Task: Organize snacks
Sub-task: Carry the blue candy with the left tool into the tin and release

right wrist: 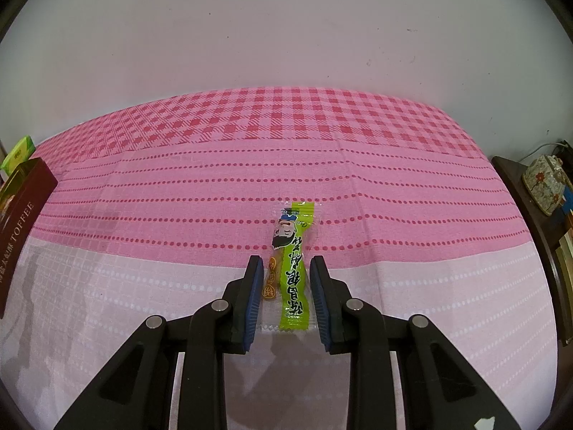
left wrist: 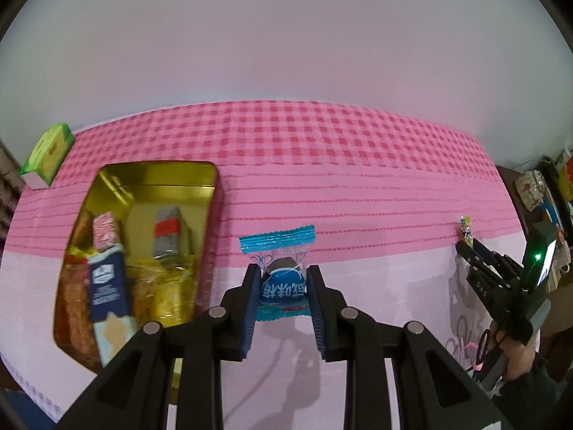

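A blue snack packet with white lettering sits between the blue pads of my left gripper, which is shut on it above the pink tablecloth, just right of the open gold tin. The tin holds several wrapped snacks and a dark blue box. My right gripper is shut on a long green snack packet that sticks out past its fingertips. In the left wrist view the right gripper is at the far right, with the green packet at its tip.
A green box stands at the table's far left corner. A dark red toffee box rises at the left edge of the right wrist view. Dark furniture with a floral tin borders the table's right side. A person's hand grips the right tool.
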Available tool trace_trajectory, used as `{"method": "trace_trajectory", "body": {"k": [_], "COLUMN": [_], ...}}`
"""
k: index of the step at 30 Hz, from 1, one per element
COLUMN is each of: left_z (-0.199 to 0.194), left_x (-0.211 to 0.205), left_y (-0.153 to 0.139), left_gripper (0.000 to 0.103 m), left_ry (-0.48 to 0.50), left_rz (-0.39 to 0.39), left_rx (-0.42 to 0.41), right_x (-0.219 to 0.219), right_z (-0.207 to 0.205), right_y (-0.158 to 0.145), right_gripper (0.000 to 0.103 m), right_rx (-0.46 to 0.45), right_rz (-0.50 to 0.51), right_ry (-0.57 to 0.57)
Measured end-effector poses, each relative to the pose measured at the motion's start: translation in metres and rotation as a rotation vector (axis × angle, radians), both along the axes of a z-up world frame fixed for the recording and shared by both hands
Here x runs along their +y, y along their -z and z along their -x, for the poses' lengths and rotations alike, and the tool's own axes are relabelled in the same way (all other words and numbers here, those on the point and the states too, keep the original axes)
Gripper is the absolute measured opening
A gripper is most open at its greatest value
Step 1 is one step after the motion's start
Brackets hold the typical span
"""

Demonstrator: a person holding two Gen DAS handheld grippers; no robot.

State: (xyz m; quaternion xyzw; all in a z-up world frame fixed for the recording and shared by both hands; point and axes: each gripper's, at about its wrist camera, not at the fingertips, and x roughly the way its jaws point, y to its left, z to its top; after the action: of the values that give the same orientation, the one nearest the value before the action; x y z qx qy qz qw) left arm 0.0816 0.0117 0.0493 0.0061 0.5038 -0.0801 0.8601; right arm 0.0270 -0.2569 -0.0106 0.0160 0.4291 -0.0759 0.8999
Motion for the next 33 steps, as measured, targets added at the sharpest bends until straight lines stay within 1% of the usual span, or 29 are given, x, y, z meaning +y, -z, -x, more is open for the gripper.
{"method": "trace_trajectory", "body": {"k": [3,9,13,20,28,33], "left_z": [0.002,-0.004,-0.008,-0.019,-0.032,-0.04], "left_x": [0.015,0.054,0.081,0.123,0.142,0.147], "left_y": [-0.008,-0.012,-0.01,0.001,0.016,0.022], "left_gripper": [0.027,0.027,0.027,0.027,0.027,0.027], "left_ry": [-0.022,-0.086,-0.129,-0.207,-0.215,-0.198], "left_rz": [-0.017,-0.037,-0.072,-0.111,-0.147,-0.169], "left_rx": [-0.023,-0.029,-0.036,-0.018,0.006,0.017], "right_x": [0.0,0.0,-0.001,0.0,0.0,0.0], "right_z": [0.0,-0.001,-0.001,-0.001,-0.001,-0.001], "right_y": [0.0,0.0,0.0,0.0,0.0,0.0], "right_gripper": [0.025,0.025,0.025,0.025,0.025,0.025], "right_rx": [0.0,0.001,0.001,0.001,0.001,0.001], "right_rz": [0.002,0.006,0.006,0.009,0.009,0.01], "right_ry": [0.001,-0.001,-0.001,-0.003,-0.003,-0.003]}}
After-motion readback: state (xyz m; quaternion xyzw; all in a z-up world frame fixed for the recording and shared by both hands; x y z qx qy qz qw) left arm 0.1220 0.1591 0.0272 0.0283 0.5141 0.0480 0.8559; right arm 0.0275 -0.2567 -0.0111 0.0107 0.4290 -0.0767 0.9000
